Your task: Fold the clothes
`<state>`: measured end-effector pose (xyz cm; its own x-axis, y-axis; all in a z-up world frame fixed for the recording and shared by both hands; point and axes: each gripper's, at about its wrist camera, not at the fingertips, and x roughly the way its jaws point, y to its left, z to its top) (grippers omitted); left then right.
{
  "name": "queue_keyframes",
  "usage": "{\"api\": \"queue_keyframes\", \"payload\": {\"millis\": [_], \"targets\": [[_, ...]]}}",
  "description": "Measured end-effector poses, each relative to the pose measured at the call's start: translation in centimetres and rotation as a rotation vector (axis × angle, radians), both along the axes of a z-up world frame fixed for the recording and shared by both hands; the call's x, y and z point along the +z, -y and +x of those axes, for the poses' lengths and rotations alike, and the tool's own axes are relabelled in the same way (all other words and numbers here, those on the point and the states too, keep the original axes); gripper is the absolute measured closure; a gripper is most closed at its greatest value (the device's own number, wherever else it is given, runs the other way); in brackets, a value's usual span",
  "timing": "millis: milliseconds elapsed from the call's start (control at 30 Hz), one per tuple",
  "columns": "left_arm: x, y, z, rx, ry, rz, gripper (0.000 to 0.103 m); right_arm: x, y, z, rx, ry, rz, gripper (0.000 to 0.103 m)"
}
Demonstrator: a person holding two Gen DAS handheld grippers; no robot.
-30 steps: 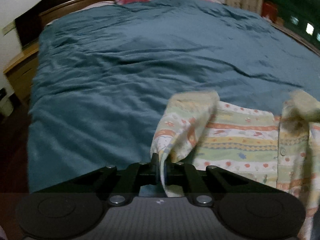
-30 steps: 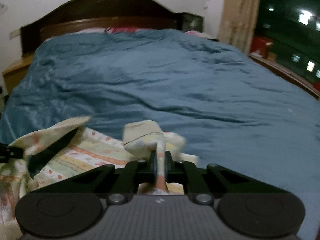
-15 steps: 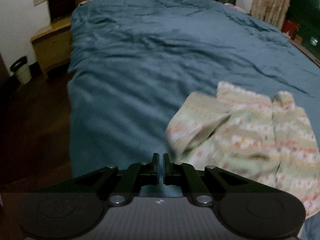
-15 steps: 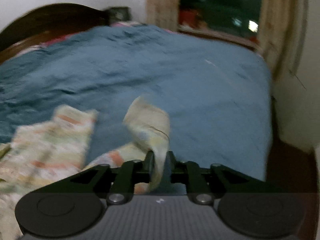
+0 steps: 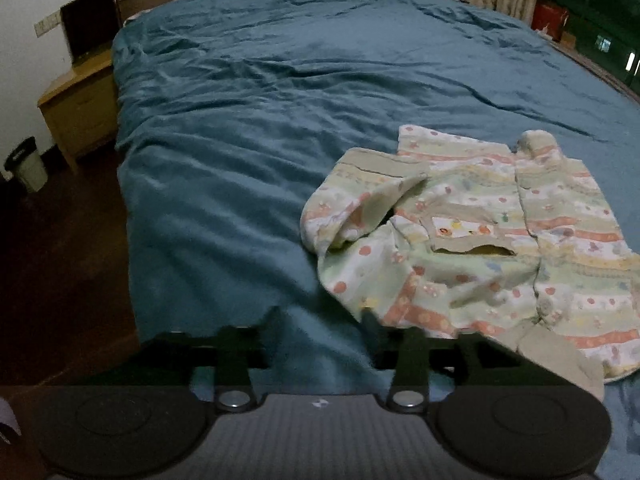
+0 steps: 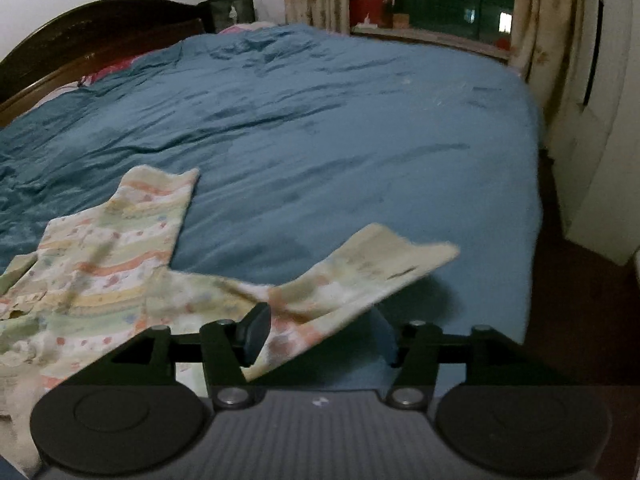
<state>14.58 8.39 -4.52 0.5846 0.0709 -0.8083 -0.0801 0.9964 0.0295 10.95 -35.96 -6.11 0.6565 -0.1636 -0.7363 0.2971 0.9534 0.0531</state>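
A small pastel striped shirt (image 5: 472, 232) with orange and green bands lies on the blue bedspread (image 5: 260, 112). In the left wrist view its left sleeve lies folded onto the body. My left gripper (image 5: 322, 320) is open and empty, just left of the shirt's near edge. In the right wrist view the shirt (image 6: 104, 256) lies at the left and its other sleeve (image 6: 360, 276) stretches out to the right, blurred, passing between the open fingers of my right gripper (image 6: 320, 328).
The bed has a dark wooden headboard (image 6: 80, 36). A wooden nightstand (image 5: 76, 104) and a small bin (image 5: 26, 164) stand left of the bed. A curtained window (image 6: 432, 0) and a white cabinet (image 6: 600, 140) are on the right. The floor (image 5: 52, 272) is dark wood.
Both grippers were shut on the sleeves and have opened. The left sleeve now lies folded on the shirt; the right sleeve has slipped free and spreads rightward. Both grippers have pulled back.
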Motion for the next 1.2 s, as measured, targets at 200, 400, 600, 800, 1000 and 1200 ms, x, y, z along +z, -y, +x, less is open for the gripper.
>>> {"api": "queue_keyframes", "payload": {"millis": [200,400,600,800,1000,1200], "targets": [[-0.1,0.0,0.4,-0.004,-0.001,0.004,0.045,-2.4,1.0,0.3,-0.060,-0.088,-0.032,0.047],[-0.6,-0.3,1.2,0.017,-0.022,0.015,0.043,-2.3,3.0,-0.7,-0.126,-0.084,-0.114,0.047],[-0.7,-0.2,2.6,0.018,-0.019,0.022,0.043,-2.4,2.7,1.8,-0.039,-0.058,-0.081,0.046],[-0.4,0.4,4.6,-0.021,0.031,0.055,0.043,-3.6,2.7,4.5,-0.054,-0.083,-0.066,0.046],[-1.2,2.2,8.0,-0.121,0.072,0.122,0.043,-3.4,1.7,4.9,-0.019,-0.083,-0.108,0.046],[-3.3,4.1,11.7,-0.216,0.053,0.177,0.052,-3.3,1.3,5.5,-0.011,-0.090,-0.117,0.046]]}}
